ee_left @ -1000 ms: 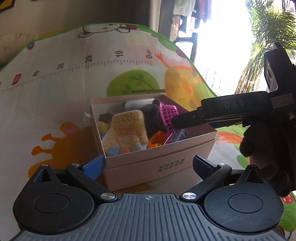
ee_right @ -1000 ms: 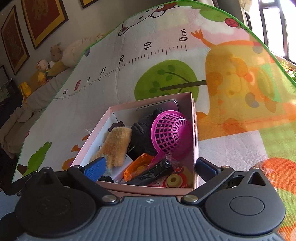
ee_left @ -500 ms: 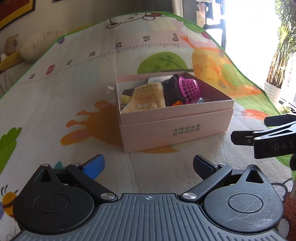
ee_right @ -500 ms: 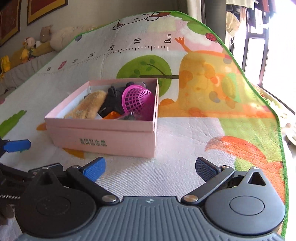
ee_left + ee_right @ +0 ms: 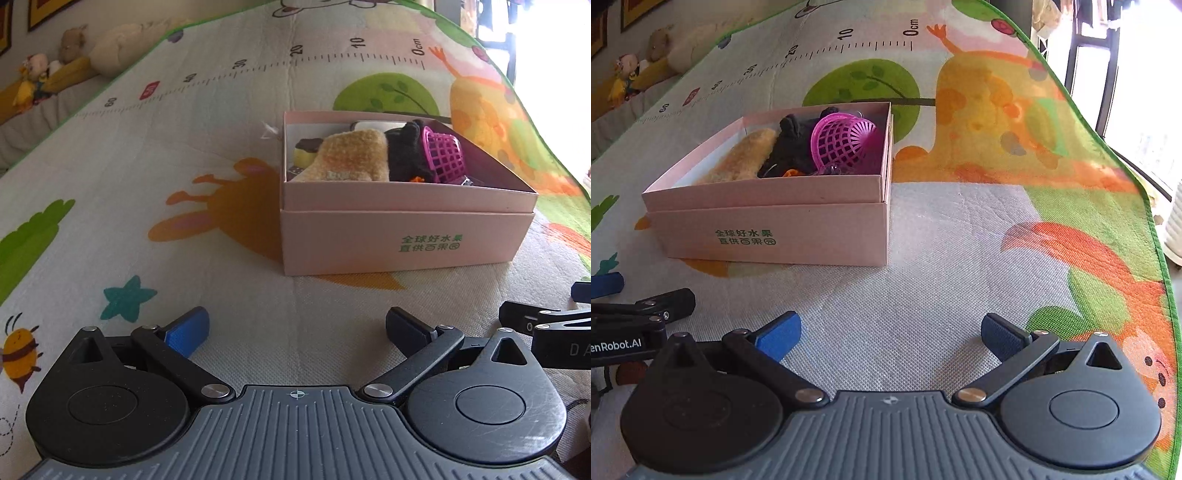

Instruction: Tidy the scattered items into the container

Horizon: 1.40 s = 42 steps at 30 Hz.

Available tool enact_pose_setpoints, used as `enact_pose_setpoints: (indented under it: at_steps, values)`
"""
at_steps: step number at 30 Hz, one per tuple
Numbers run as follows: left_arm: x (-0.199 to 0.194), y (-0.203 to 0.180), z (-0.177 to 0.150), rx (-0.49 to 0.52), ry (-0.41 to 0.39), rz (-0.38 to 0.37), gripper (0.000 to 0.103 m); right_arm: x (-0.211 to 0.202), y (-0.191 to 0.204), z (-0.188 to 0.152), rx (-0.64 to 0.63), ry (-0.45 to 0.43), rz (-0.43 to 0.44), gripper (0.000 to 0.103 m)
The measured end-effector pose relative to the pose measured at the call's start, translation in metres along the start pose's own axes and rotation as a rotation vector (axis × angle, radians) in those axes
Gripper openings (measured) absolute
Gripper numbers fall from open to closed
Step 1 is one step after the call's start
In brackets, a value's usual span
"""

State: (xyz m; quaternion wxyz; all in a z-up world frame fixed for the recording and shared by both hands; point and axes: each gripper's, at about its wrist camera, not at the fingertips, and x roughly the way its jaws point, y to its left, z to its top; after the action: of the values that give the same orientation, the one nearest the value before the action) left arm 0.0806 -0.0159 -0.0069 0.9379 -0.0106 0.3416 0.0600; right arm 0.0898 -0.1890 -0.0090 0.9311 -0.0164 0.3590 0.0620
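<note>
While both hover low over the mat, left claw (image 5: 297, 326) and right claw (image 5: 892, 332) gape wide — empty.

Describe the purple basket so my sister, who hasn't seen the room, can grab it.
On the cartoon play mat sits a pink box with green lettering on its side. Inside, at the end nearer the window, lies the basket, tipped on its side beside a black fuzzy item. It alone is bright magenta plastic lattice.
</note>
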Motion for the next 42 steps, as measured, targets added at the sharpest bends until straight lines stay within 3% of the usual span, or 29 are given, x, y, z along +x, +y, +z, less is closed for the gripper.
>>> enact_pose_setpoints:
  at_steps: [5, 42]
  values:
    - [-0.0003, -0.0016, -0.0006, 0.006, -0.001, 0.006, 0.103, -0.0016, 0.0028, -0.0061, 0.005, -0.039, -0.013, 0.103]
    - [0.0005, 0.0006, -0.0005, -0.005, 0.001, -0.003, 0.103, -0.0015, 0.0014, -0.005, 0.008, -0.039, -0.012, 0.103]
